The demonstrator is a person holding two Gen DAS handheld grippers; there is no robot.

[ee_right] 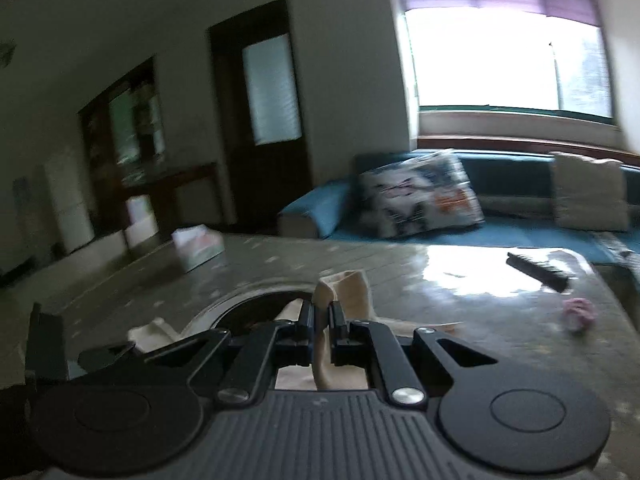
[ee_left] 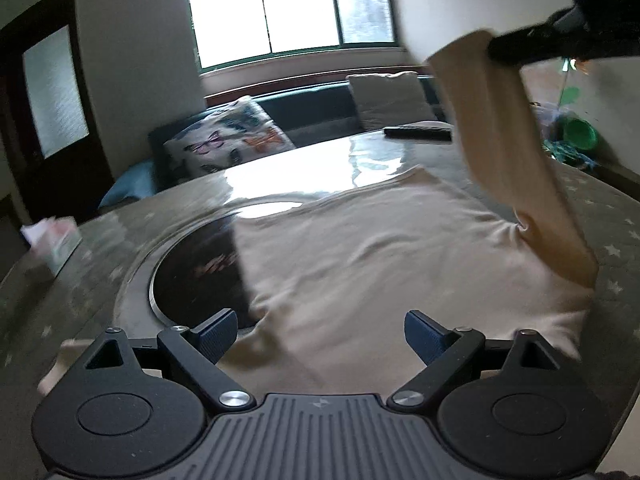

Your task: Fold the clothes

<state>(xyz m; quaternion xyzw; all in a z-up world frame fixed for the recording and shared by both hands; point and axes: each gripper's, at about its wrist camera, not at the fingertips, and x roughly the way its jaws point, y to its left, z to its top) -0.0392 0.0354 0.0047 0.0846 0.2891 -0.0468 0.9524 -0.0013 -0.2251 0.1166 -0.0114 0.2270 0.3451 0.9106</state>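
Right tool [ee_right: 321,316] is clamping the cream garment's [ee_left: 360,256] sleeve; left tool [ee_left: 320,332] is gaping empty; desk [ee_left: 100,240] is blurring.

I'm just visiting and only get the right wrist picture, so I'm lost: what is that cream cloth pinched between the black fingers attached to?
Observer: It is a long strip, seemingly a sleeve, of a cream fabric garment spread on the grey star-patterned table. The right gripper holds it lifted.
Operator: Is the other hand's tool holding anything?
Observer: No. The left gripper is open above the garment's near edge, pinching nothing.
Operator: Does the garment cover that round black panel in the tabletop?
Observer: Only partly. It hides the right side of the round black glossy panel.
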